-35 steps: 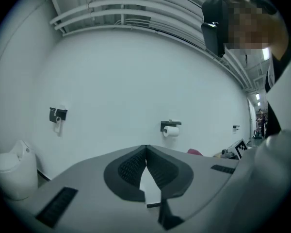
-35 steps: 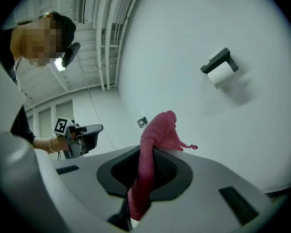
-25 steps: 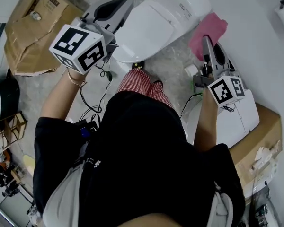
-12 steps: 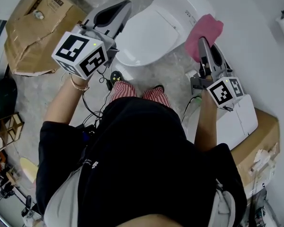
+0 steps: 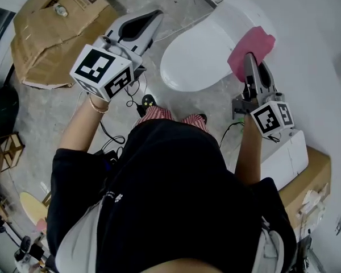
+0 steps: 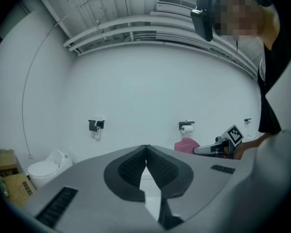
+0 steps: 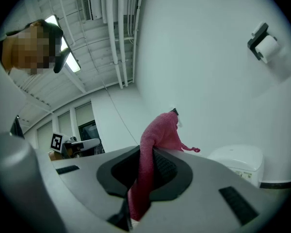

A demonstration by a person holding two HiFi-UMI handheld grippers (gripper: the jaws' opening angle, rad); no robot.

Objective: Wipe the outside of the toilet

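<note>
The white toilet (image 5: pixel 202 50) with its lid down stands ahead of me on the grey floor; the right gripper view shows it low at the right (image 7: pixel 237 161). My right gripper (image 5: pixel 248 58) is shut on a pink cloth (image 5: pixel 251 43), which hangs against the toilet's right edge. The cloth (image 7: pixel 157 135) sticks up from between the jaws. My left gripper (image 5: pixel 154 17) is held up to the left of the toilet, shut with nothing in it, its jaws meeting at the tips (image 6: pixel 145 148). From the left gripper view the right gripper (image 6: pixel 216 149) and cloth (image 6: pixel 186 144) show.
Flattened cardboard (image 5: pixel 51 33) lies at the far left, a cardboard box (image 5: pixel 310 178) and a white fixture (image 5: pixel 284 155) at the near right. Cables (image 5: pixel 116 132) trail by my feet. Toilet paper holders (image 6: pixel 186 126) hang on the wall; a second toilet (image 6: pixel 46 163) stands farther off.
The right gripper and pink cloth have come against the toilet's right edge. The whole view has shifted, so the toilet sits farther right. The left gripper stays raised.
</note>
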